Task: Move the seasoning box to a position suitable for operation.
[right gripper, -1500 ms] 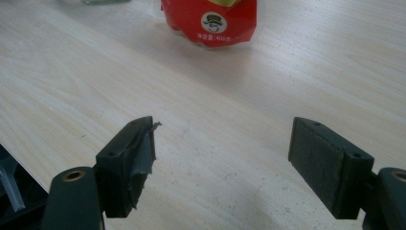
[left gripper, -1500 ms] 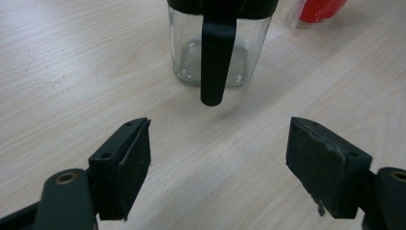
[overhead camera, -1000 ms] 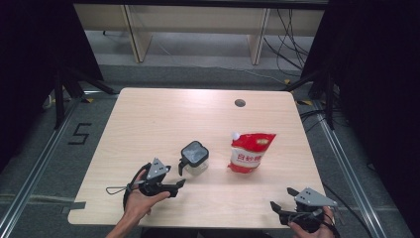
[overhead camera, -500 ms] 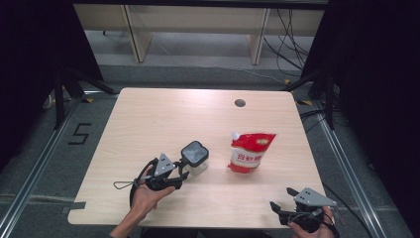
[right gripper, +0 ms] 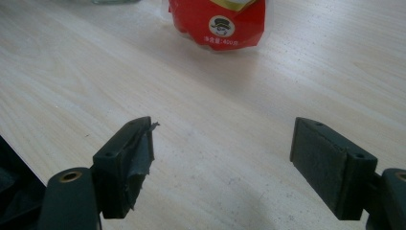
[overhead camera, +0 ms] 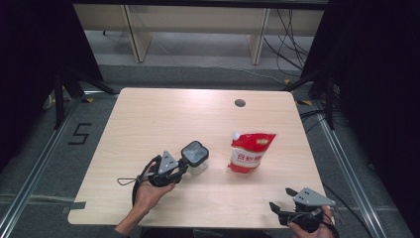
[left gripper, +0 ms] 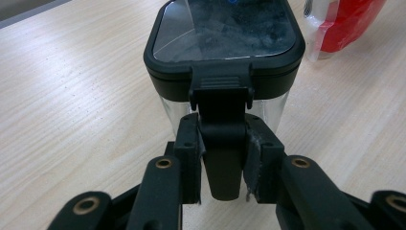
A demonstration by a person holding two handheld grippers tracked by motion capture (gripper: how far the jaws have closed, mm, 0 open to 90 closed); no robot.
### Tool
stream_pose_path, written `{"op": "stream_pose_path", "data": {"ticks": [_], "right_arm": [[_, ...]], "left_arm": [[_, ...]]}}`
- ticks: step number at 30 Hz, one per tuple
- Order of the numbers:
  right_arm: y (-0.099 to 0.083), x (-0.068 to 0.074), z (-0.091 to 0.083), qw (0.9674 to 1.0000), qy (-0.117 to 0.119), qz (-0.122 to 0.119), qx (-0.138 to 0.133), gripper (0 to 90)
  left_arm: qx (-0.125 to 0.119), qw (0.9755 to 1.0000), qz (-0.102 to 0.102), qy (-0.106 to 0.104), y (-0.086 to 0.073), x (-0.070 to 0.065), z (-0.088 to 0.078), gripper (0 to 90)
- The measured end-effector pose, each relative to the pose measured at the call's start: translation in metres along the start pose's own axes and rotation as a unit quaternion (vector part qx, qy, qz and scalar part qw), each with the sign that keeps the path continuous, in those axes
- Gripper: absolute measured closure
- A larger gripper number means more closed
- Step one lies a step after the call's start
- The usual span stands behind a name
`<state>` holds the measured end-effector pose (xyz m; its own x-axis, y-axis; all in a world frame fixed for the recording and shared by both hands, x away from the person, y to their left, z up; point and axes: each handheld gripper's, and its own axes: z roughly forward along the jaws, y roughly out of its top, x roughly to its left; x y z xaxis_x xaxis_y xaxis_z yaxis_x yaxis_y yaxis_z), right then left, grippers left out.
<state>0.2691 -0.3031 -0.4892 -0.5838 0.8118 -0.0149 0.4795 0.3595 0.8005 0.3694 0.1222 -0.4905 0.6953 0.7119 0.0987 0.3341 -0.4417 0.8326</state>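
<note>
A clear container point(overhead camera: 195, 156) with a black lid point(left gripper: 225, 28) stands on the wooden table point(overhead camera: 173, 114), left of centre. Its black latch handle point(left gripper: 222, 139) hangs down the near side. My left gripper point(overhead camera: 182, 166) reaches it from the left; its jaws have just been closing, and in the left gripper view point(left gripper: 222, 158) both pads press on that handle. A red and white pouch point(overhead camera: 250, 151) stands to the right of the container, also seen in the right gripper view point(right gripper: 218, 19). My right gripper point(overhead camera: 280, 198) rests at the table's near right edge, jaws wide apart point(right gripper: 222, 143) over bare wood.
A round cable hole point(overhead camera: 239, 103) sits near the table's far edge. Pale shelving point(overhead camera: 198, 25) stands on the floor beyond the table. Dark stands and cables flank both sides. Bare wood lies between the pouch and the right gripper.
My left gripper has moved up and right to the container, and its jaws have closed on the latch handle. The right gripper and the pouch have stayed still.
</note>
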Motion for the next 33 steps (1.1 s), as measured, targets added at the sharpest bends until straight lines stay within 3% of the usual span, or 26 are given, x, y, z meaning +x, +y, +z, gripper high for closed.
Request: {"op": "stream_pose_path", "data": {"ticks": [4,5,7,8,10,14,15,16,17,19,20,21,24,25,26,28,30,31,32,33], "right_arm": [[0.000,0.001,-0.001,1.0000,0.001,0.008,0.003,24.1],[0.000,-0.001,-0.001,1.0000,0.001,-0.003,0.000,24.2],[0.000,0.000,-0.001,1.0000,0.002,0.006,0.002,24.2],[0.000,-0.001,-0.001,1.0000,0.002,-0.003,-0.001,24.2],[0.000,-0.001,-0.001,1.0000,0.000,-0.004,0.000,24.2],[0.000,-0.001,-0.001,1.0000,0.002,-0.004,0.000,24.3],[0.000,0.003,-0.002,0.9998,0.005,0.018,0.010,24.4],[0.000,0.002,-0.002,0.9998,0.007,0.016,0.007,24.4],[0.001,-0.001,-0.001,1.0000,0.001,-0.006,-0.001,24.4],[0.000,0.002,-0.002,0.9998,0.007,0.015,0.006,24.4],[0.000,0.002,-0.002,0.9998,0.007,0.016,0.006,24.4],[0.000,0.002,-0.002,0.9999,0.006,0.014,0.005,24.5],[0.000,0.001,-0.002,1.0000,0.001,0.008,0.001,24.5],[0.000,0.001,-0.002,1.0000,0.000,0.008,0.000,24.5],[0.000,0.000,-0.002,1.0000,0.000,0.008,-0.001,24.5],[0.000,-0.002,-0.001,1.0000,0.001,-0.002,-0.004,24.5],[0.000,-0.002,-0.001,1.0000,0.001,-0.002,-0.003,24.5],[0.000,-0.002,-0.001,1.0000,0.001,-0.001,-0.003,24.5],[0.000,-0.002,-0.001,1.0000,0.000,-0.002,-0.004,24.5],[0.000,-0.002,-0.001,1.0000,0.001,-0.001,-0.003,24.5]], "left_arm": [[0.005,1.0000,-0.003,0.002,-0.001,0.001,-0.001,70.5],[0.005,1.0000,-0.003,0.002,-0.001,0.001,-0.001,70.7],[0.006,1.0000,-0.005,0.004,-0.001,0.003,-0.002,71.0],[0.007,0.9999,-0.007,0.005,-0.001,0.003,-0.002,71.0],[0.009,0.9999,0.002,0.005,-0.001,0.004,-0.003,71.1],[0.005,0.9999,-0.011,0.004,-0.002,0.003,-0.003,71.3],[0.006,0.9999,-0.010,0.002,-0.002,0.003,-0.003,71.4],[0.006,0.9999,-0.010,0.002,-0.002,0.003,-0.003,71.4],[0.007,0.9999,-0.009,-0.006,-0.002,0.004,-0.004,71.6],[0.006,0.9999,-0.001,-0.015,-0.002,0.006,-0.005,71.7],[0.004,0.9998,-0.014,-0.014,-0.003,0.004,-0.006,71.8],[0.005,0.9998,0.003,-0.020,-0.003,0.006,-0.007,71.9],[0.003,0.9995,-0.005,-0.030,-0.006,0.005,-0.010,71.9],[-0.003,0.9992,0.001,-0.039,-0.007,0.005,-0.010,71.9],[-0.002,0.9991,-0.009,-0.042,-0.008,0.003,-0.012,72.0],[-0.006,0.9985,0.009,-0.053,-0.009,0.004,-0.014,72.0],[-0.008,0.9983,0.001,-0.057,-0.010,0.002,-0.014,72.0],[-0.007,0.9981,0.007,-0.060,-0.010,0.002,-0.015,72.1],[-0.011,0.9972,0.000,-0.073,-0.011,-0.001,-0.016,72.0],[-0.013,0.9970,0.007,-0.076,-0.012,-0.002,-0.017,72.0]]}}
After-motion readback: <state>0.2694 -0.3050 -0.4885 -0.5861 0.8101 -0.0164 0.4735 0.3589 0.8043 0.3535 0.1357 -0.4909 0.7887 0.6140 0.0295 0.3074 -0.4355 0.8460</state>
